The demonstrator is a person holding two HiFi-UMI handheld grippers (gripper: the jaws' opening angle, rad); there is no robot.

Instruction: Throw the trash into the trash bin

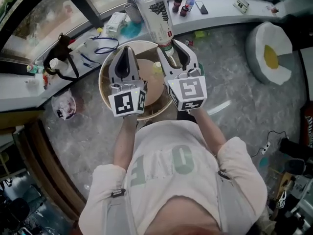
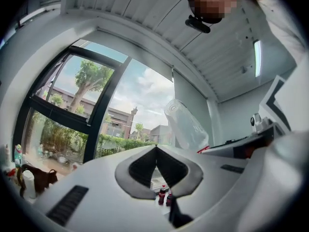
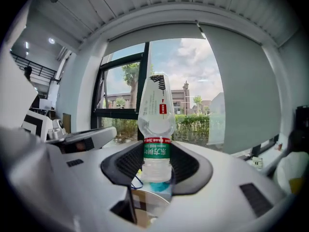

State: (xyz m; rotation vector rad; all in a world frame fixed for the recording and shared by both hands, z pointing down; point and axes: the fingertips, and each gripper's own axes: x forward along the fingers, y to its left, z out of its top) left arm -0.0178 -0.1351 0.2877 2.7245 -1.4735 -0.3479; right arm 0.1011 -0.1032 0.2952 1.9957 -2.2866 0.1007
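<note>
My right gripper is shut on a clear plastic bottle, pinching it at the green label near its narrow end. The bottle's wide body sticks out beyond the jaws. In the right gripper view the bottle stands between the black pads. Below both grippers stands the round trash bin with a pale rim and a brown inside. My left gripper hovers over the bin beside the right one, fingertips touching, nothing held. The left gripper view shows its shut jaws and the bottle to the right.
A curved window ledge at the back holds small red bottles, a phone and plastic bags. A teal object lies beyond the bin. A white printed bag sits on the floor left; an egg-shaped cushion lies at right.
</note>
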